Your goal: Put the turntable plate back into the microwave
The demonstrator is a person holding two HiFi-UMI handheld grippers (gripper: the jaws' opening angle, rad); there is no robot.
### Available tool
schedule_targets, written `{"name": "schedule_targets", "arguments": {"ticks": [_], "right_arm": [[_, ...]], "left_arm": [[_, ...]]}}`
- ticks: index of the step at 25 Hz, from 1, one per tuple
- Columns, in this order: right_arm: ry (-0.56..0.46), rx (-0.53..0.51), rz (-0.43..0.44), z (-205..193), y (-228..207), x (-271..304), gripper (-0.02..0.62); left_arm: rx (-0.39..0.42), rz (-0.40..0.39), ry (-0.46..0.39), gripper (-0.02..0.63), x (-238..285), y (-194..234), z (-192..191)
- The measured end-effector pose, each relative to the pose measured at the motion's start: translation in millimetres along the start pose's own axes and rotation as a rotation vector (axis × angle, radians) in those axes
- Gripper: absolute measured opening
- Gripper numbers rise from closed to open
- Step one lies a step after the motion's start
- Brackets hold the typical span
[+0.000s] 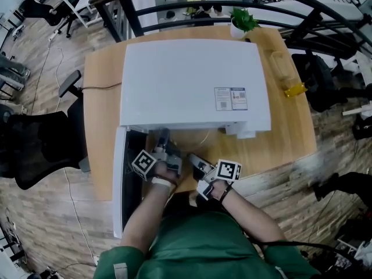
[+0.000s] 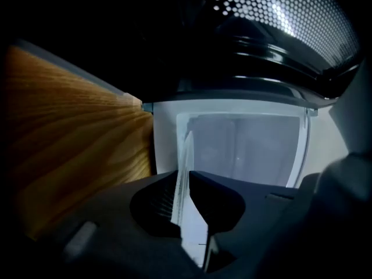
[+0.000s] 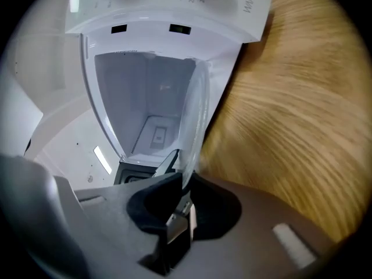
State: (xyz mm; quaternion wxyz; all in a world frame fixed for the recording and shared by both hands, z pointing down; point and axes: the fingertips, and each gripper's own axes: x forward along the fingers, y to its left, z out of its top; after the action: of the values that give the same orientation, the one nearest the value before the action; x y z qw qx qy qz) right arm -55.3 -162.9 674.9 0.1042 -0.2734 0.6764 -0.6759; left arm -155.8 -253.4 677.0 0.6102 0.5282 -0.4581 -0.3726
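The white microwave [image 1: 192, 83] sits on a wooden table [image 1: 290, 132], its door [image 1: 119, 179] swung open to the left. The clear glass turntable plate [image 2: 186, 156] is held on edge in front of the cavity [image 2: 244, 150]. My left gripper [image 2: 185, 185] is shut on one rim, seen below the microwave front as left gripper [image 1: 163, 143]. My right gripper [image 3: 185, 182] is shut on the plate [image 3: 195, 121] at another rim, with the cavity [image 3: 145, 103] straight ahead; it shows as right gripper [image 1: 193, 159]. From the head camera the plate itself barely shows.
The door's perforated window [image 2: 273, 10] hangs above the left gripper. The control panel with knobs [image 3: 168, 4] runs along the cavity's side. On the table are a potted plant [image 1: 241, 22] and a yellow object [image 1: 294, 89]. A black office chair [image 1: 40, 147] stands at the left.
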Motion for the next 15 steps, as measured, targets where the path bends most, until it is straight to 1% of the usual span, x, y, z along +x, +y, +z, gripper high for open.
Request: {"name": "schedule_targets", "arguments": {"ticks": [1,4,8,11,13,15], "right_arm": [[-0.012,0.01,0.011,2.4,0.6,0.4,0.046],[-0.042,0.048,0.012,7.1,-3.5,-0.5,0.041],[-0.051,0.043,-0.009,14.4,-7.7,3.5,0.04],[-0.067,0.062,0.016,21.0,-3.4,10.5,0.038],[-0.078,0.07,0.015,26.5,-3.9,13.5,0.038],[-0.095,0.08,0.014,33.6,-5.2,16.3,0.037]], "left_arm": [[0.022,0.008,0.014,0.041,0.1,0.8,-1.1],[0.077,0.005,0.066,0.096,-3.8,-0.3,-9.3],[0.068,-0.009,0.11,0.154,-14.2,-4.1,-22.6],[0.09,0.004,0.133,0.161,-24.7,-3.6,-29.5],[0.097,0.003,0.143,0.161,-30.2,-5.7,-34.0],[0.119,0.019,0.157,0.147,-35.2,-3.9,-36.9]]}}
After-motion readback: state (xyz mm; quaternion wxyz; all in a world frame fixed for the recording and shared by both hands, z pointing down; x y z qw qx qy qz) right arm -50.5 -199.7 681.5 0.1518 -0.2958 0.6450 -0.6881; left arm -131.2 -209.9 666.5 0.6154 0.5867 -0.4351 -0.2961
